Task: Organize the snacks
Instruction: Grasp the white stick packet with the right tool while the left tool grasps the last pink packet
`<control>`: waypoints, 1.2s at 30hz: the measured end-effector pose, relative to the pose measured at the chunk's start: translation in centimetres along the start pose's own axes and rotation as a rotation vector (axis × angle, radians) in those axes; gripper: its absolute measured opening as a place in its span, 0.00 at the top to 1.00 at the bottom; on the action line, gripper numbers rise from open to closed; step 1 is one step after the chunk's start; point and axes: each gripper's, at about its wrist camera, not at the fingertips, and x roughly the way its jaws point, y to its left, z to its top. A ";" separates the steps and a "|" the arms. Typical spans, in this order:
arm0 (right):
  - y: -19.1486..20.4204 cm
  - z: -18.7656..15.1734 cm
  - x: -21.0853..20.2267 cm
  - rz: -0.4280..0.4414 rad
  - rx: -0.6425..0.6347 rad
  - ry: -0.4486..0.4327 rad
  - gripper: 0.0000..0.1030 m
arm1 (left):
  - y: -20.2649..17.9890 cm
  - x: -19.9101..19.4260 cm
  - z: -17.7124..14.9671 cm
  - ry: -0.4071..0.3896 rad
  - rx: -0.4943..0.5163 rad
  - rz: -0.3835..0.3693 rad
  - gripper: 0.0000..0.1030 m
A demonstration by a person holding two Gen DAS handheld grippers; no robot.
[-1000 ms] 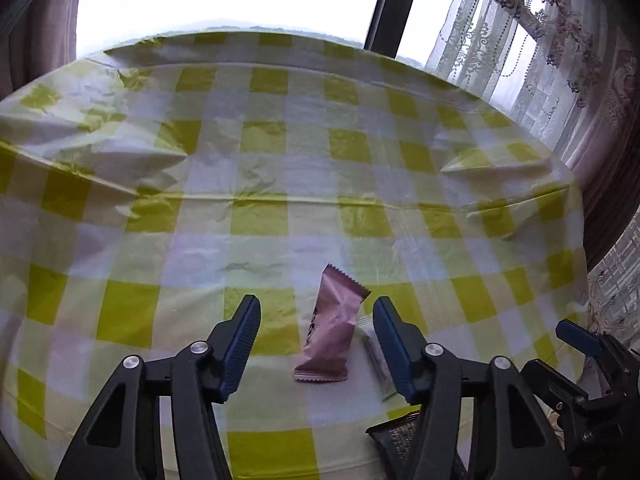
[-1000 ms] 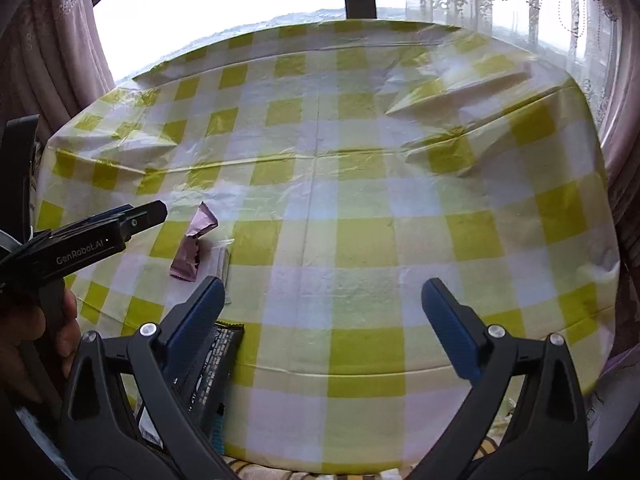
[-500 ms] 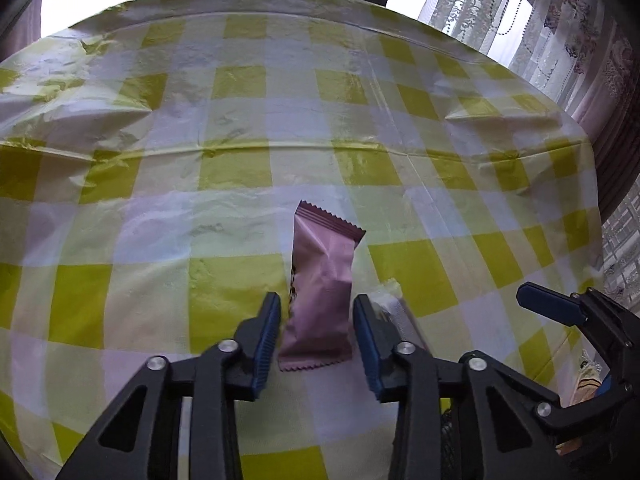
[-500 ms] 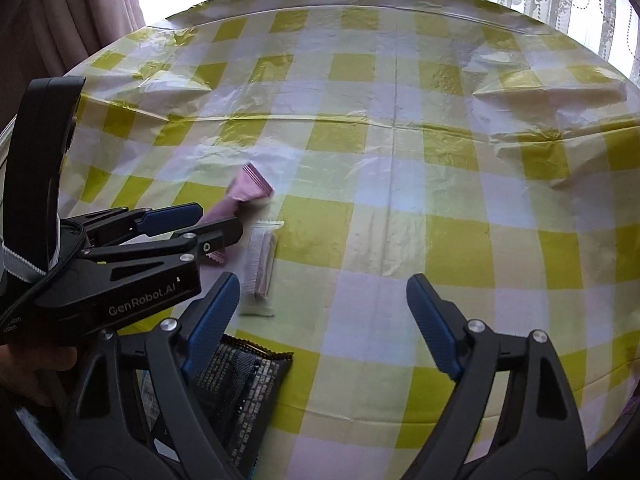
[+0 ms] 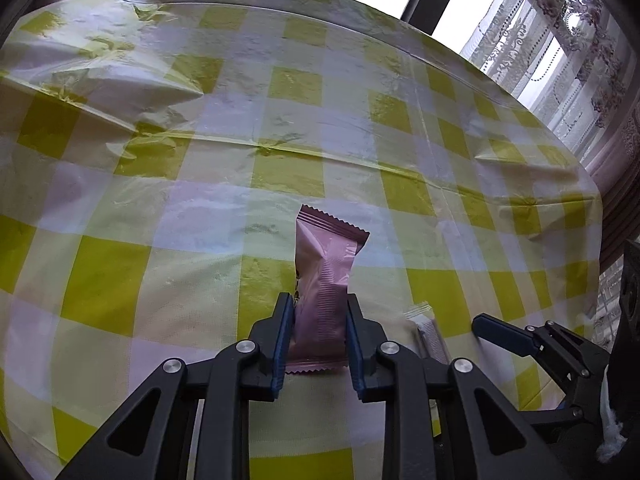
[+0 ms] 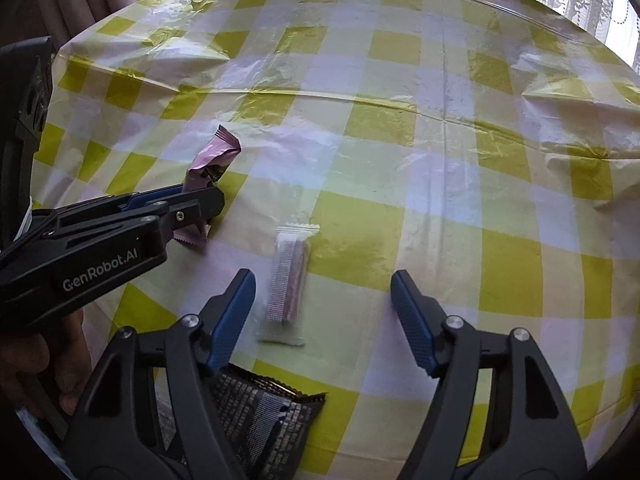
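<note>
The left gripper (image 5: 316,332) is clamped on the pink snack packet (image 5: 325,284), blue pads pressing its two long sides near the lower end, its jaws having just been closing onto it. The packet lies flat on the yellow-and-white checked cloth (image 5: 200,184) that covers the bench, its zigzag top edge pointing away from the gripper. From the right wrist view the same packet (image 6: 210,164) pokes out beyond the left gripper (image 6: 196,210), whose body comes in from the left edge with a hand (image 6: 36,364) behind it.

Over to the right gripper (image 6: 324,312): jaws apart, though they have just been narrowing, and nothing is pressed between the pads. A clear-wrapped white snack bar (image 6: 286,284) lies on the cloth between them, nearer the left pad and not touched by either. Just below that pad sits a black snack packet (image 6: 264,416), partly hidden by the gripper's frame. In the left wrist view the clear-wrapped bar (image 5: 428,332) shows just beside the pink packet.
</note>
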 end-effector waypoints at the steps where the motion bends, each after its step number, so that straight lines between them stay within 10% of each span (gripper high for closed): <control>1: 0.0 0.1 0.2 0.006 0.004 0.005 0.34 | 0.0 0.0 0.0 -0.001 -0.001 0.000 0.75; 14: 0.6 -0.1 0.3 -0.044 -0.049 -0.030 0.81 | -0.2 -0.5 -0.3 -0.029 -0.011 -0.010 0.79; 36: -3.1 -2.2 -4.4 -0.117 0.127 -0.131 0.83 | -3.3 -4.6 -1.2 -0.178 0.074 -0.089 0.81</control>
